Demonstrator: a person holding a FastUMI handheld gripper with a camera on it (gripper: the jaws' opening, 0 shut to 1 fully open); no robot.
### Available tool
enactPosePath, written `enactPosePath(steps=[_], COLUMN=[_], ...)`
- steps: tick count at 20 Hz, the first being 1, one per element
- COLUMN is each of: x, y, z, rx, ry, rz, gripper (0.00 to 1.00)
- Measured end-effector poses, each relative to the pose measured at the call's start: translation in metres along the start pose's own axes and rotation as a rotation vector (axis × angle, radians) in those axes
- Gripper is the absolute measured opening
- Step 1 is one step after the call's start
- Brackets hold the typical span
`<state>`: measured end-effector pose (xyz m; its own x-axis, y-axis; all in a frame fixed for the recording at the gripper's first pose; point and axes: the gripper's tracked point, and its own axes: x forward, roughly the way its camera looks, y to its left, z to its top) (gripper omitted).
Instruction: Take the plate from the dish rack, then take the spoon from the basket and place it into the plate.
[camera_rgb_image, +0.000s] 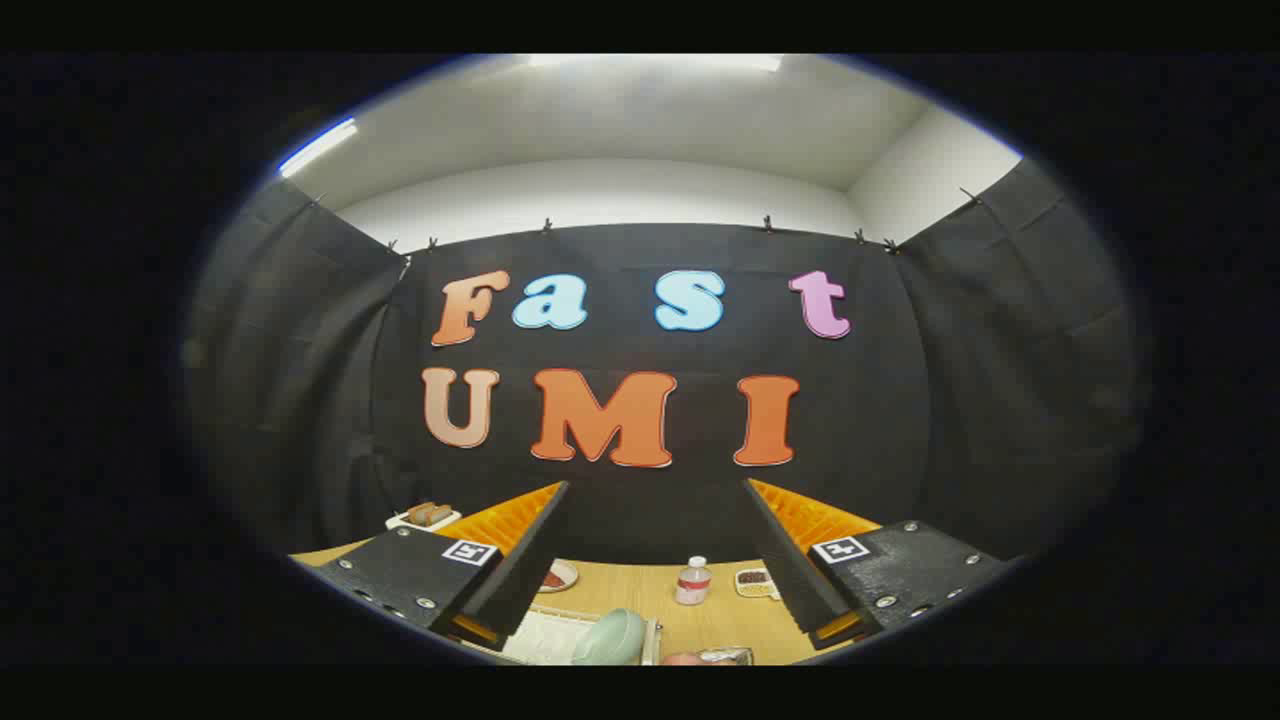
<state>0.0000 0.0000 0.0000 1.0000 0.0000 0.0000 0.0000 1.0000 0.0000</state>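
My gripper (655, 560) is open, its two fingers spread wide with nothing between them, held well above the wooden table (715, 620). Below and between the fingers, a pale green plate (610, 637) stands on edge in a white dish rack (545, 635). Just right of the rack, part of a basket (725, 655) shows, with a pinkish item beside it; I cannot make out a spoon in it.
Beyond the rack on the table stand a small water bottle (693, 582), a small dish with red food (556, 577) and a tray of dark snacks (757, 581). A white tray with bread (425, 516) sits far left. Black cloth walls close in the table.
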Motion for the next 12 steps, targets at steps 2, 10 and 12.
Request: enactPosePath(steps=[2,10,12], x=[0.0022,0.0032,0.0052], y=[0.0021,0.0035,0.0], z=[0.0007,0.0034,0.0016], rx=[-0.009,-0.005,-0.009], ry=[0.003,0.009,0.014], rz=[0.003,0.012,0.007], gripper=[0.99,0.99,0.99])
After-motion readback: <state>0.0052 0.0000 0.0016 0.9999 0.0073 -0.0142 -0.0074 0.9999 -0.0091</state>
